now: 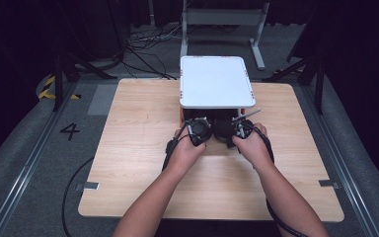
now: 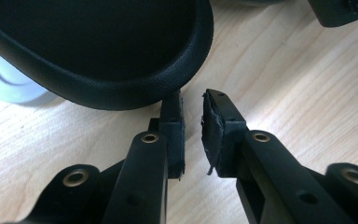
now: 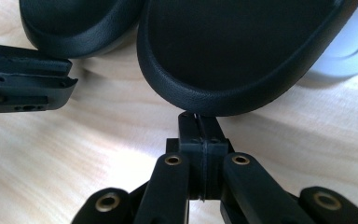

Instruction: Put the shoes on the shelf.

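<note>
Bare forearms; black grippers, left gripper (image 2: 193,135) and right gripper (image 3: 199,140), brass-coloured rivets, trailing black cables.

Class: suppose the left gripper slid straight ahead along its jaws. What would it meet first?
Probably the rim of the black padded ear cup just beyond the left gripper; the cup sits slightly to one side, so depth is uncertain.

Black padded ear cups on the counter, directly ahead of both hand-held grippers.

Two rounded black cups lie side by side, each with a textured leather-like rim. The left cup (image 2: 98,51) sits just beyond the left hand-held gripper (image 2: 193,128), touching its left pad tip. The right cup (image 3: 242,51) lies against the tips of the right hand-held gripper (image 3: 198,126). A pale rounded part (image 3: 349,51) shows behind the right cup.
</note>
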`<state>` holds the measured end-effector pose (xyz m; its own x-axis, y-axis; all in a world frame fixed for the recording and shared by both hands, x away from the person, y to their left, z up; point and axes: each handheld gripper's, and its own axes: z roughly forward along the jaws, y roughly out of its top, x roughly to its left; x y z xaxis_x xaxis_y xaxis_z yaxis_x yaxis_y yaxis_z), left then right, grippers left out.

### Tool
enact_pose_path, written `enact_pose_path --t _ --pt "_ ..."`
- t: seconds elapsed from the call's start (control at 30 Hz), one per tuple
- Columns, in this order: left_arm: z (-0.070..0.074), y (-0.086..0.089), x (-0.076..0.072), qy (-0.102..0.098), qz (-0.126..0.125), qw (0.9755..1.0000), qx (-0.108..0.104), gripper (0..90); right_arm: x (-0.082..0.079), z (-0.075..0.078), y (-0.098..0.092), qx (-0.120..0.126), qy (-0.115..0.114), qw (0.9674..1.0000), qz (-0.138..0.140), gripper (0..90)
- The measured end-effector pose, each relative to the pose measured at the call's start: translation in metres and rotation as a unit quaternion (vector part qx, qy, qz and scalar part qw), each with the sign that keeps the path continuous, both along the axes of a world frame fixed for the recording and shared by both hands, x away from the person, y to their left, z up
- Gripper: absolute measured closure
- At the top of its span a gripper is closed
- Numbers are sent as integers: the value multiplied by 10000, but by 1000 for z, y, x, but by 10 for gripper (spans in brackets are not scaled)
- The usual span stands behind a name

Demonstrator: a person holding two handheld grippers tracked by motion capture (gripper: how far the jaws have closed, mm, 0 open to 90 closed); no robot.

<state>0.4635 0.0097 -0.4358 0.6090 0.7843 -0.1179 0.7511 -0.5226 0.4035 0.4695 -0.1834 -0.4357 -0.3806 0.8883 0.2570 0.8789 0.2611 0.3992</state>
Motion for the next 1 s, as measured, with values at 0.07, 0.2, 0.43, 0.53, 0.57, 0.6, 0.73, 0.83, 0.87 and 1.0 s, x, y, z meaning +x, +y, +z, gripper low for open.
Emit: enact_pose_path --t 0.07,0.2,0.43,0.53,0.57,0.6,0.73,0.83,0.87,1.0 --pt "1 -1 4 43 -13 10000 -43 799 5 1 -1 -18 16 10000 -41 900" --pt "3 -4 6 95 44 9999 93 831 10 1 -3 100 183 9998 -69 900" --pt "11 5 -13 -173 -138 9997 -79 600 -8 12 -12 236 -175 9994 202 816" --pt "26 17 -27 -397 -247 9988 -147 515 -18 23 -17 330 -417 9980 329 758" --pt "29 20 -30 -448 -254 9985 -157 487 -23 28 -21 357 -541 9971 399 736" --pt "34 24 -34 -503 -263 9983 -159 462 -27 32 -23 364 -643 9963 436 712" --pt "48 37 -44 -813 -261 9962 -196 352 -44 45 -41 335 -1155 9913 530 576" --pt "59 52 -59 -991 -287 9942 -295 316 -51 50 -57 362 -1363 9881 608 500" --pt "61 58 -63 -1027 -294 9938 -315 303 -54 51 -65 418 -1419 9872 592 477" --pt "60 78 -75 -1135 -286 9930 -180 288 -61 55 -84 509 -1731 9820 562 430"
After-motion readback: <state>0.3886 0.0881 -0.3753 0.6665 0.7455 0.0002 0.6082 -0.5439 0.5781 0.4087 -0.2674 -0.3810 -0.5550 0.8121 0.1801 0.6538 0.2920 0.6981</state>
